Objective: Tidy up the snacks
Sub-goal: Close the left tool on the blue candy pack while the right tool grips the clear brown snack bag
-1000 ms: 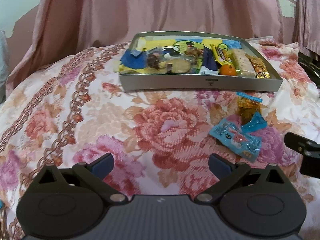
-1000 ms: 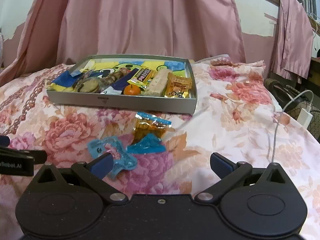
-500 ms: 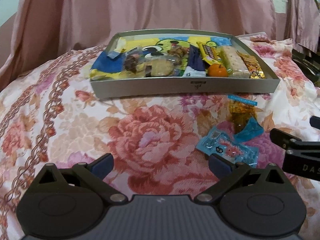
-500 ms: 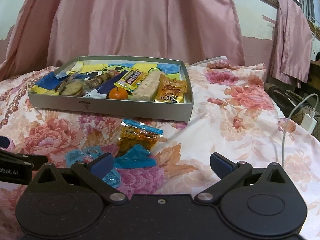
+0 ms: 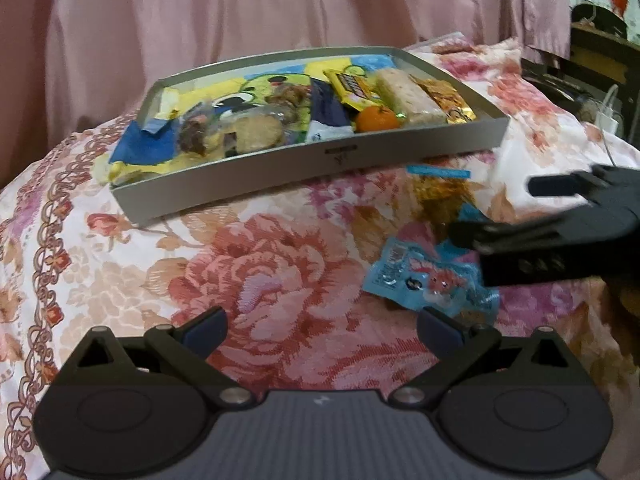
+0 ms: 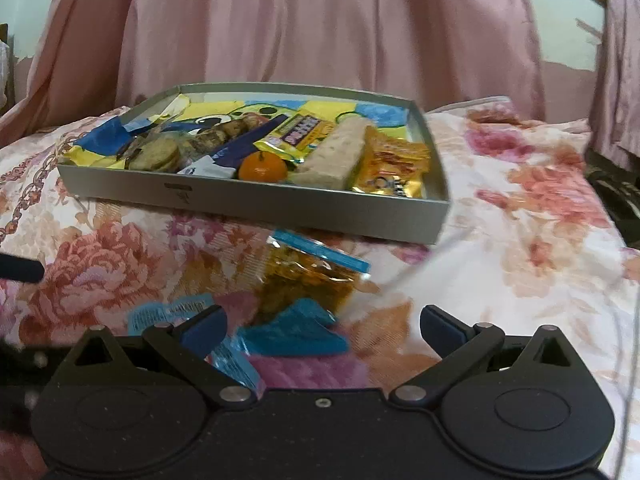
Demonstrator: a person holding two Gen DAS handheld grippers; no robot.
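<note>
A grey shallow box (image 5: pixel 332 160) (image 6: pixel 256 200) on the flowered bedspread holds several snacks: a small orange (image 5: pixel 376 118) (image 6: pixel 262 168), a pale bar (image 6: pixel 334 152), yellow packets and cookies. In front of it lie a clear orange snack bag with a blue top (image 6: pixel 308 272) (image 5: pixel 438 182), a crumpled blue wrapper (image 6: pixel 296 330) and a light blue fish-print packet (image 5: pixel 428 278) (image 6: pixel 172 314). My right gripper (image 6: pixel 322 326) is open, low over the blue wrapper. My left gripper (image 5: pixel 322 326) is open above bare bedspread, the fish packet just beside its right finger.
A pink curtain (image 6: pixel 320 32) hangs behind the bed. White cables (image 6: pixel 624 360) and a charger (image 5: pixel 608 118) lie at the right, by dark things off the bed's edge. The flowered bedspread (image 5: pixel 260 272) spreads left of the loose packets.
Both grippers have moved forward and closer to the box and loose packets. The right gripper now reaches over the blue wrapper and shows larger in the left wrist view.
</note>
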